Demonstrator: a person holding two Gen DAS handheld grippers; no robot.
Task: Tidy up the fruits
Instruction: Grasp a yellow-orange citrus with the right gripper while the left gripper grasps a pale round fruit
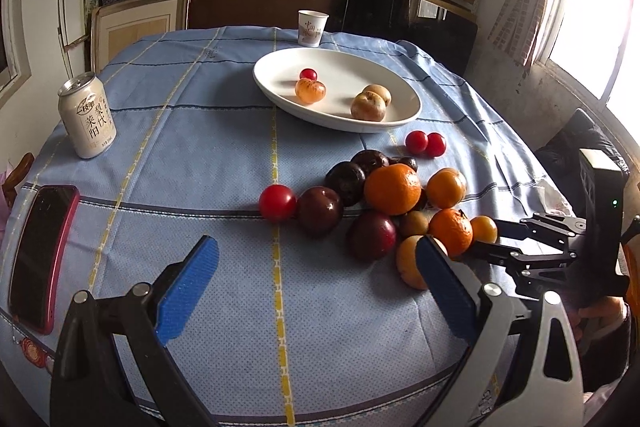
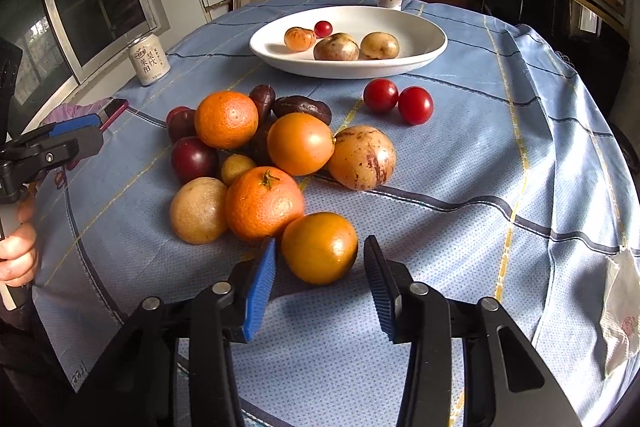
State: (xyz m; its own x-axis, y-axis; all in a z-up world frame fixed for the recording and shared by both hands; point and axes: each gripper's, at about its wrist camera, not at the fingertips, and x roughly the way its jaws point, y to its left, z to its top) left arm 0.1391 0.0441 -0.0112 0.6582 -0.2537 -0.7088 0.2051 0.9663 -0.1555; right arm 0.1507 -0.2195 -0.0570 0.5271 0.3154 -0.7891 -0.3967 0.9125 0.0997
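Left wrist view: left gripper (image 1: 316,263) hangs over bare blue checked cloth on the surface (image 1: 224,155), fingers (image 1: 188,291) spread wide, nothing between them; fruit pile (image 1: 384,203) lies just ahead and to the right, made of oranges, dark plums and yellow fruits, all touching or nearly so; one red tomato (image 1: 277,202) sits at the pile's left edge, touching a dark plum (image 1: 319,211); two more red tomatoes (image 1: 425,143) lie side by side between pile and white dish (image 1: 404,95); the dish holds a small red tomato, an orange-toned fruit and two tan fruits; drink can (image 1: 87,115) upright at far left; phone (image 1: 40,255) flat near the left edge; paper cup (image 1: 312,27) behind the dish; right gripper (image 1: 496,243) reaches in from the right edge toward the pile. Right wrist view: right gripper (image 2: 320,259) straddles a smooth yellow-orange fruit (image 2: 319,247) at the near edge of the pile; fingers (image 2: 262,283) partly closed, the left pad just beside the fruit, the right pad apart with a visible gap, so not yet clamped; fruit rests on the cloth, touching the stemmed orange (image 2: 264,203) behind it.
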